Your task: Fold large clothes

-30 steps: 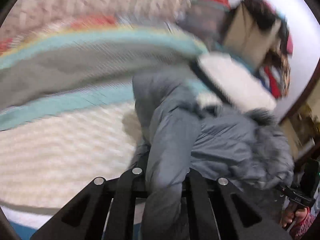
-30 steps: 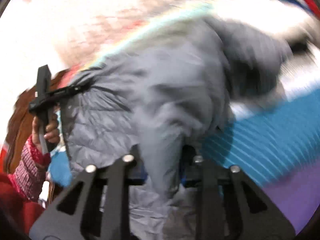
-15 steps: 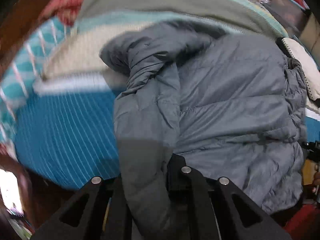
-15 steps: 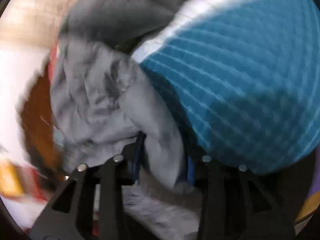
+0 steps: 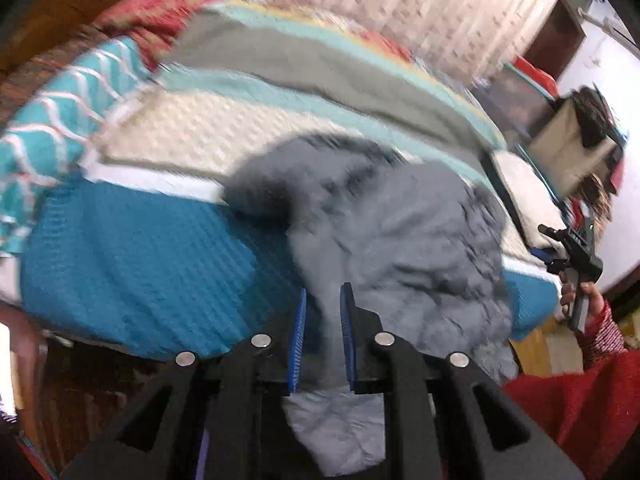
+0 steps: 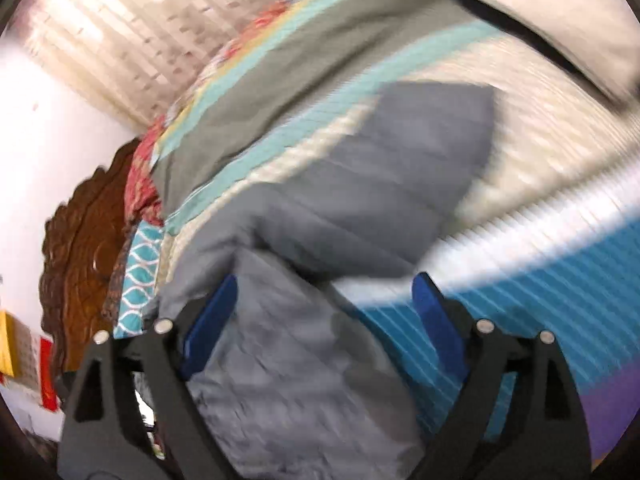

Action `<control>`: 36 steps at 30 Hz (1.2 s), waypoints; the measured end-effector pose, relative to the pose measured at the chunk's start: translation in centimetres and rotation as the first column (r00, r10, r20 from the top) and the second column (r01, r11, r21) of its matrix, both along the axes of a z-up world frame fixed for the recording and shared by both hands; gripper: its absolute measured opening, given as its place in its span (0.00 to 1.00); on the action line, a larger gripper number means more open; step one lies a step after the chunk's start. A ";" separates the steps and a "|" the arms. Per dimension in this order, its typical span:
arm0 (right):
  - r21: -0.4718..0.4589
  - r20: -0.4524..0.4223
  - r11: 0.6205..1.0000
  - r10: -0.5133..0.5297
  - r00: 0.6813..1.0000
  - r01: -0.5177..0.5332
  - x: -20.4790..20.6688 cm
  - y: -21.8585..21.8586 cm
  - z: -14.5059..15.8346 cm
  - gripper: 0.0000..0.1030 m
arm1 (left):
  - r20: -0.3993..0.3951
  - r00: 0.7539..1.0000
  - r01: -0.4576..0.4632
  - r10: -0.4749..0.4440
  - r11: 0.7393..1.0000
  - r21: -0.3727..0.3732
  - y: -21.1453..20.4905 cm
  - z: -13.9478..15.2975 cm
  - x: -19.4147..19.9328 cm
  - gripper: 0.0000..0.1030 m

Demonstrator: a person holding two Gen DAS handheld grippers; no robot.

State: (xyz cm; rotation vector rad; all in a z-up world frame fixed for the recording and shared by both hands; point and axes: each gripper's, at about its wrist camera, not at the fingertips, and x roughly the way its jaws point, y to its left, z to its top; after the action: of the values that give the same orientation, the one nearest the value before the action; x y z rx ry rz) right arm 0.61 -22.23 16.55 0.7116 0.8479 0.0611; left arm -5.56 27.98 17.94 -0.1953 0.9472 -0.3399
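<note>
A grey puffer jacket lies bunched on the bed, half over the blue bedspread. My left gripper has a strip of the jacket between its blue pads; the jaws are opening slightly, and the pads still touch the fabric. In the right wrist view the jacket stretches away across the bed. My right gripper is opening, its pads far apart; the cloth lies loose between them without contact. The left wrist view also shows the right gripper at the far right, in a hand with a red patterned sleeve.
A striped grey, teal and cream blanket covers the far side of the bed. A carved wooden headboard stands at the left, with patterned pillows beside it. A pale curtain hangs behind. Shelves with clutter stand at the right.
My right gripper has spread its jaws wide and let go of the jacket fabric. The left gripper has swung across with its strip, its pads now slightly apart. The jacket is more bunched.
</note>
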 end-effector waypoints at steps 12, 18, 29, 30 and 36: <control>-0.015 -0.060 0.995 -0.101 0.993 0.100 9.0 -2.3 -7.8 0.14 | 0.138 0.988 0.018 -0.065 0.948 0.319 -9.3 2.0 12.5 0.41; -0.144 0.002 0.965 -0.219 0.976 0.217 -5.2 -6.4 -5.7 0.14 | -0.004 0.980 0.182 -0.197 0.895 0.408 -16.6 -6.6 16.7 0.41; -0.003 -0.018 0.806 -0.591 0.806 0.591 -17.8 -12.5 -7.4 0.16 | -0.089 0.982 0.186 -0.165 0.909 0.372 -16.1 -7.8 15.5 0.41; -0.018 0.023 0.824 -0.566 0.824 0.566 -16.6 -12.2 -6.0 0.26 | -0.039 0.986 0.165 -0.163 0.911 0.378 -16.0 -5.9 15.5 0.41; -0.056 0.244 0.974 -0.202 0.948 0.222 -3.8 -7.1 1.3 0.96 | 0.031 0.960 0.232 -0.278 0.855 0.463 -20.8 -3.1 18.0 0.41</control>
State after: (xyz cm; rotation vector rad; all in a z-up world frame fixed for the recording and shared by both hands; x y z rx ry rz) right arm -3.20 -29.29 17.81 0.6981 0.5382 -0.0807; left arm 12.40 7.17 14.81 0.3823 0.9315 -0.3577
